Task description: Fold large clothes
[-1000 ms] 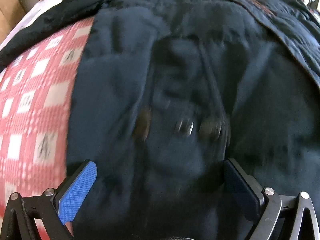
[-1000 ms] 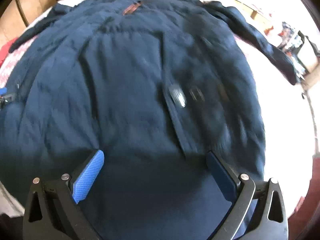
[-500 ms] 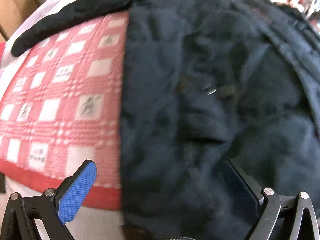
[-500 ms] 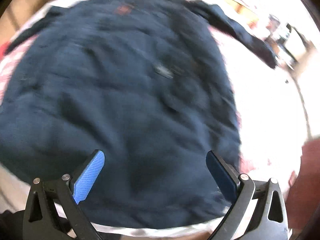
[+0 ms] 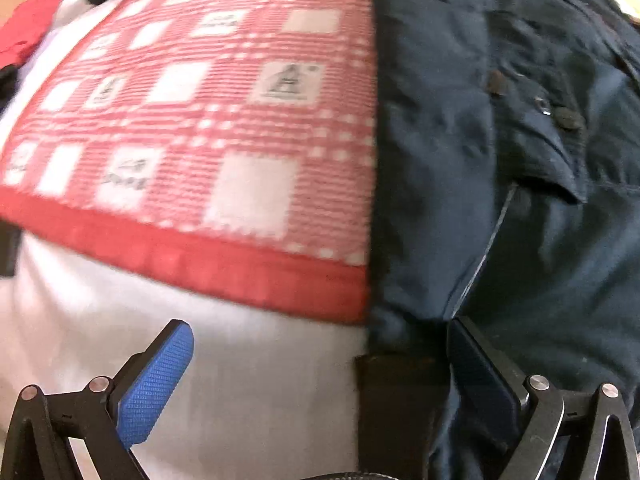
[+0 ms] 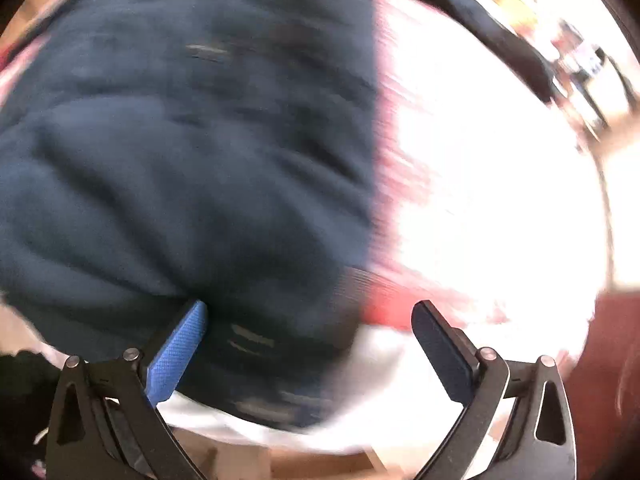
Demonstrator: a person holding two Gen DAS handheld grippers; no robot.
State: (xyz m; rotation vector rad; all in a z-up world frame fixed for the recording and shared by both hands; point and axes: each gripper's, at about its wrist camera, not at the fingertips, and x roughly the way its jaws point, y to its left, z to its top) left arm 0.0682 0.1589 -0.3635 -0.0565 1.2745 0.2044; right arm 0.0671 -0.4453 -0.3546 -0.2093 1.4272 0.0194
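A large dark navy coat lies spread flat on a bed, its front flap with snaps showing in the left wrist view. My left gripper is open at the coat's near left hem corner; the corner and a black tab hang between the fingers. In the blurred right wrist view the coat fills the left side. My right gripper is open over the coat's near right hem corner, with the blue left pad against the fabric.
A red and white checked blanket covers the bed left of the coat, over a white sheet. A dark sleeve stretches to the far right. Overexposed white bedding lies right of the coat. Red cloth sits at far left.
Both grippers have pulled back toward the coat's near hem and spread apart, left toward the left corner, right toward the right corner. Both stay open.
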